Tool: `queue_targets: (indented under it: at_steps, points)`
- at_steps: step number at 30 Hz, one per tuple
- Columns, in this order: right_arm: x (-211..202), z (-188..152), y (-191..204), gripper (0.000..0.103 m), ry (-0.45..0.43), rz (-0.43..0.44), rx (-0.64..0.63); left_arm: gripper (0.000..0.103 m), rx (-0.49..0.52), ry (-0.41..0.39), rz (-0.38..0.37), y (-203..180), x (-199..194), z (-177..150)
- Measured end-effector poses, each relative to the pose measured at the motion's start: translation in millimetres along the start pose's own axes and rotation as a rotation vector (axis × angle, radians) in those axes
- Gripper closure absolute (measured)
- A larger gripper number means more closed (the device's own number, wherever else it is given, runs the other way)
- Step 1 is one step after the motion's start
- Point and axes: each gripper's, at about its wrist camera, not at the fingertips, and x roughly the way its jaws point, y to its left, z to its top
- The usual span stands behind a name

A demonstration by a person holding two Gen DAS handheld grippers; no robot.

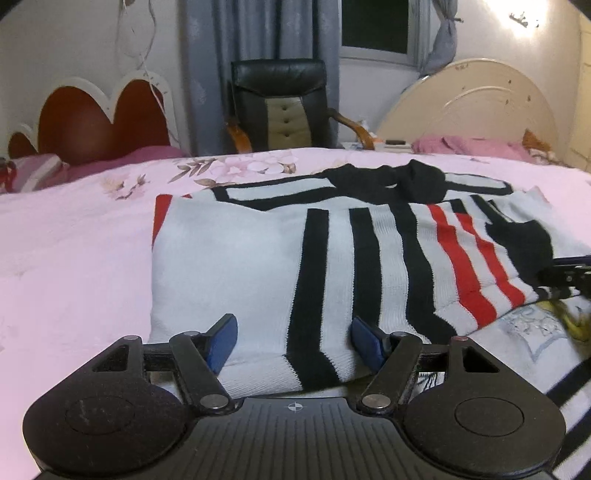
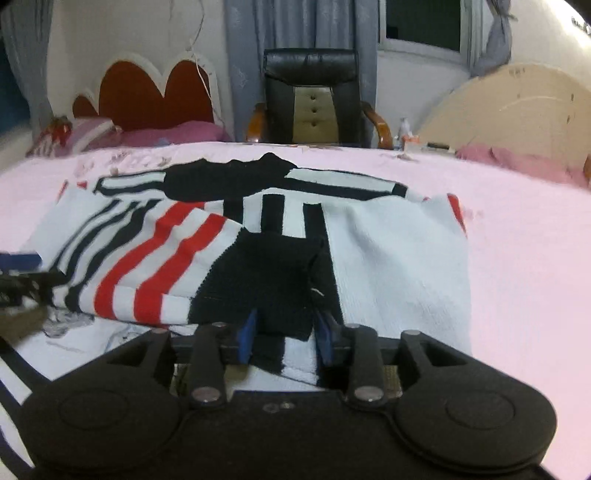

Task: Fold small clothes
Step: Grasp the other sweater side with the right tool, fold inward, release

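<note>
Bed cover: pink, with a flower print toward the far edge; it lies under everything I am working on.
Heart headboard: red with a white rim, far left behind the bed, a pink pillow at its foot.
Sweater: white knit with black and red stripes, spread flat on the cover in front of me, its black collar at the far side.
My left gripper: jaws stand wide, one blue pad on each side of the sweater's near hem. The hem lies between them, and neither pad presses on it as far as I can see.
Office chair: black with a tan middle panel and wooden armrests, behind the bed in front of the grey curtain.
Folded sleeve: red, black and white stripes, laid across the sweater's body, ending in a black cuff.
My right gripper: jaws narrow, blue pads close on either side of the cuff's near edge. The cuff sits between them; whether the pads pinch the knit I cannot tell.
Window: dark, upper right of the chair.
Cream headboard: arched, far right, with pink bedding below it.
</note>
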Motion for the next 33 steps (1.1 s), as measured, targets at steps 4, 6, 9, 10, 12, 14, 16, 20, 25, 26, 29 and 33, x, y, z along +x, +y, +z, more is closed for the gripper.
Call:
queue_targets:
  at_steps: [4,6,9,10,12,14,16,20,25,26,29,33]
  points:
    - [4,2,9,0.067,0.008,-0.023,-0.038,0.033,-0.016,0.001,0.012,-2,1,0]
    - [4,1,9,0.067,0.005,-0.02,-0.04,0.033,-0.019,-0.002,0.017,-3,0,-1]
    - [4,0,4,0.067,0.0,-0.004,-0.034,0.033,-0.023,-0.003,0.033,-5,0,-2]
    - [3,-1,4,0.067,-0.005,-0.002,-0.039,0.032,-0.025,-0.004,0.038,-6,0,-2]
    - [1,-4,3,0.067,-0.017,0.0,-0.047,0.032,-0.027,-0.004,0.043,-7,-1,-3]
    - [1,-6,3,0.067,-0.028,0.001,-0.058,0.032,-0.023,-0.001,0.047,-7,-1,-3]
    - [1,-6,3,0.067,-0.033,0.006,-0.065,0.032,-0.021,0.008,0.05,-8,-1,-2]
    - [0,-7,1,0.066,-0.035,0.021,-0.079,0.032,-0.009,0.036,0.057,-9,2,4]
    - [0,-7,4,0.066,-0.042,0.012,-0.119,0.031,-0.021,0.107,0.077,-11,5,16]
    - [0,-5,4,0.066,-0.033,0.011,-0.122,0.031,-0.032,0.148,0.077,-10,2,24]
    - [-29,0,-8,0.074,-0.087,0.059,-0.028,0.03,-0.06,0.112,0.045,-4,-27,27]
    - [-64,-13,-26,0.071,-0.065,0.116,0.051,0.03,-0.009,0.075,0.047,-5,-68,-2]
